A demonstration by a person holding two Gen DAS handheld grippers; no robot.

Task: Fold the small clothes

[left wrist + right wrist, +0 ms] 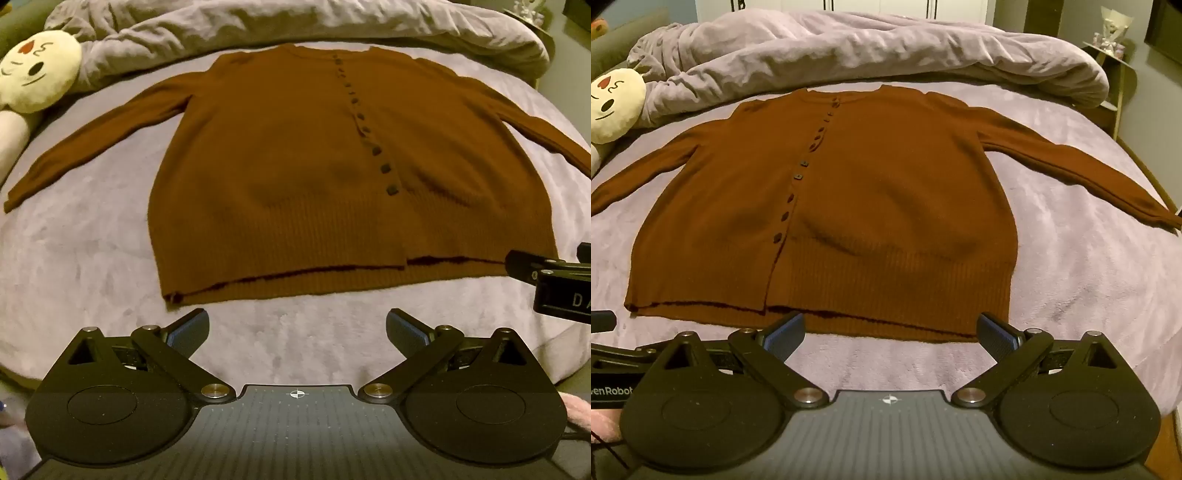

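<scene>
A brown buttoned cardigan (295, 177) lies flat on the bed, front up, both sleeves spread out to the sides, hem toward me. It also shows in the right wrist view (857, 206). My left gripper (297, 328) is open and empty, just short of the hem near its left half. My right gripper (891, 334) is open and empty, at the hem of the right half. The right gripper's body shows at the right edge of the left wrist view (554, 284).
The bed has a lilac blanket (92, 240) under the cardigan. A bunched lilac duvet (849, 40) lies behind it. A cream plush toy (37, 70) with a face sits at the far left. A side table (1115, 55) stands at the back right.
</scene>
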